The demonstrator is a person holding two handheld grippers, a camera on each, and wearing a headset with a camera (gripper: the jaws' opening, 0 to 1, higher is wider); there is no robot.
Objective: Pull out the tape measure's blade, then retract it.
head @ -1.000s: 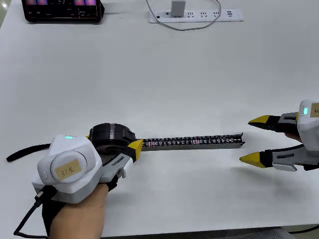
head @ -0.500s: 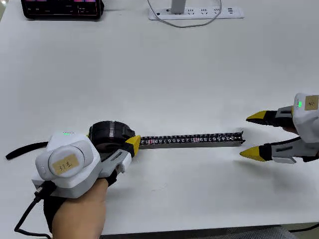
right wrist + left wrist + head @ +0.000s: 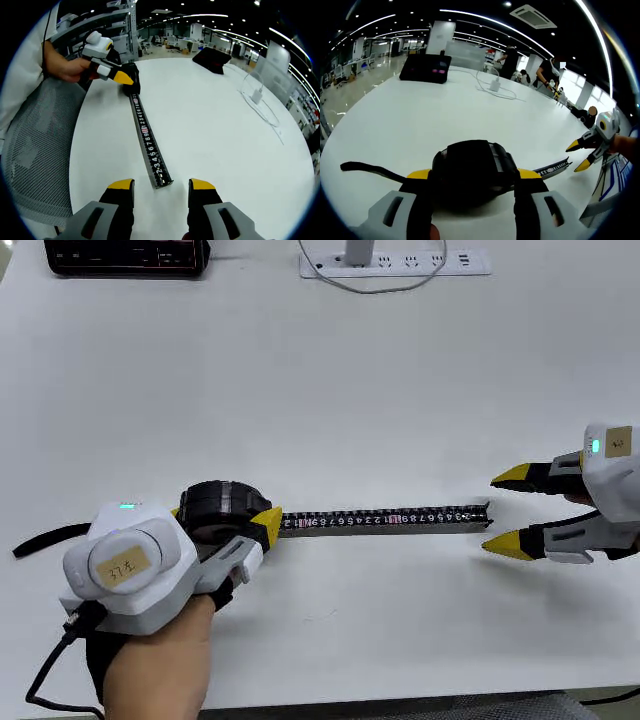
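White workbench (image 3: 350, 390), strip-lit open office (image 3: 175, 37). My left gripper (image 3: 475, 175) is clamped on the tape measure (image 3: 222, 508); blade (image 3: 385, 520) lies flat, right gripper (image 3: 503, 512) gaping just off its tip.

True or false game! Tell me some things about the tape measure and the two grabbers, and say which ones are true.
The left gripper holds the tape measure by its case. True.
The blade is rolled up inside. False: it lies stretched out on the table.
The right gripper pinches the blade's end. False: its fingers are open, one on either side of the end, apart from it.
A power strip lies at the table's far side. True.
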